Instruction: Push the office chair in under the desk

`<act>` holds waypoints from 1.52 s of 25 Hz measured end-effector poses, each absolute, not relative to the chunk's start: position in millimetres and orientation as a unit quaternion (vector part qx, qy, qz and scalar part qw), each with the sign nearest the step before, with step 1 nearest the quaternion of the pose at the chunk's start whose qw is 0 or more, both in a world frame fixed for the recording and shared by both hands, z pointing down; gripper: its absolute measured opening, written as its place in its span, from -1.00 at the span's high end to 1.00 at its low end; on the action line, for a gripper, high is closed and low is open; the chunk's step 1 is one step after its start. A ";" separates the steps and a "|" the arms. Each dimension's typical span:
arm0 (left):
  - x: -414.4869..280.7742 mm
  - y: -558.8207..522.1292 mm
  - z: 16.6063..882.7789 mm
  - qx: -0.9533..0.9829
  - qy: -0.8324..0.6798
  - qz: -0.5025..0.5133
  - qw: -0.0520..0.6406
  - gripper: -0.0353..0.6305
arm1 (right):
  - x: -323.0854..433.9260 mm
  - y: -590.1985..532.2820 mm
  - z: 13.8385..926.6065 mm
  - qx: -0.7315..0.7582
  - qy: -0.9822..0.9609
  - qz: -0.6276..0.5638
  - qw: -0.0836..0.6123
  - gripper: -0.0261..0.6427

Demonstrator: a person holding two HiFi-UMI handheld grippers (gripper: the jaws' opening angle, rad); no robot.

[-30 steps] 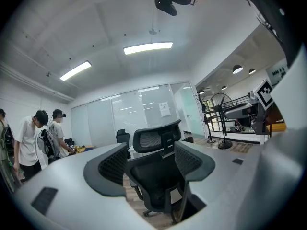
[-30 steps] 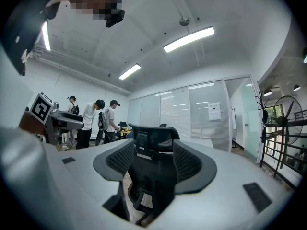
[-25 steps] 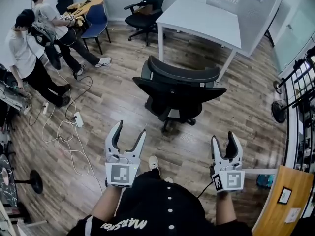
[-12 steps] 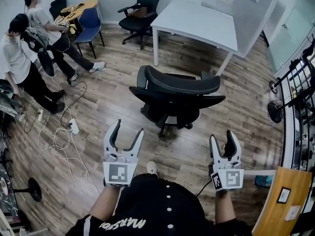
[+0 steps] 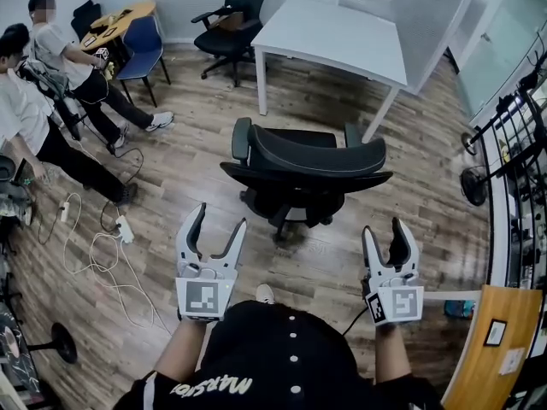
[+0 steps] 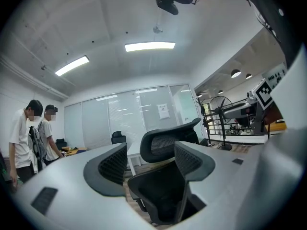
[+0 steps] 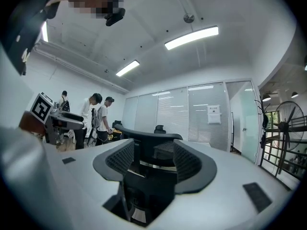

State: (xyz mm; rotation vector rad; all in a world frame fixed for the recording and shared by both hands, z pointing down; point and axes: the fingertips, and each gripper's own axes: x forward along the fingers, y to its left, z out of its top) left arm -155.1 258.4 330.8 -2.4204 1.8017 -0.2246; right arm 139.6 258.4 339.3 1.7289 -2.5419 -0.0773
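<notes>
Though fingers (image 5: 194,231) wide and empty on left gripper (image 5: 220,220) and right gripper (image 5: 383,232), office chair (image 5: 312,156) short of desk (image 5: 333,37), 2 people (image 5: 53,48) leftward

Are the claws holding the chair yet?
No. The left claw and right claw are both open and empty, short of the chair.

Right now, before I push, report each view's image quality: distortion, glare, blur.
Head view: fisheye bends the room's straight lines, yet the chair and desk are sharp and evenly lit. Left gripper view: dark round border, bright ceiling light, the open left tongs soft up close. Right gripper view: same dark border, and the open right tongs are equally soft.
</notes>
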 end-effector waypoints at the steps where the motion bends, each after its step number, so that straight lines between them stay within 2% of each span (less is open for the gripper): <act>1: -156.1 254.9 330.8 -0.800 0.592 -0.075 0.058 -0.06 | 138.1 255.4 338.9 0.563 -0.825 -0.025 0.033 0.11; 10: -163.0 236.1 347.7 -0.818 0.567 -0.090 0.044 -0.06 | 121.2 245.8 341.5 0.568 -0.821 -0.044 0.047 0.11; 21: -134.0 205.8 361.0 -0.843 0.523 -0.111 0.054 -0.06 | 101.8 214.1 316.0 0.530 -0.827 -0.151 0.109 0.11; 27: -118.7 186.8 391.5 -0.862 0.476 -0.171 0.038 -0.06 | 83.3 191.3 324.0 0.440 -0.826 -0.246 0.253 0.11; 38: -109.5 141.3 465.5 -0.858 0.399 -0.320 0.050 -0.06 | 66.2 170.9 348.0 0.281 -0.833 -0.284 0.383 0.11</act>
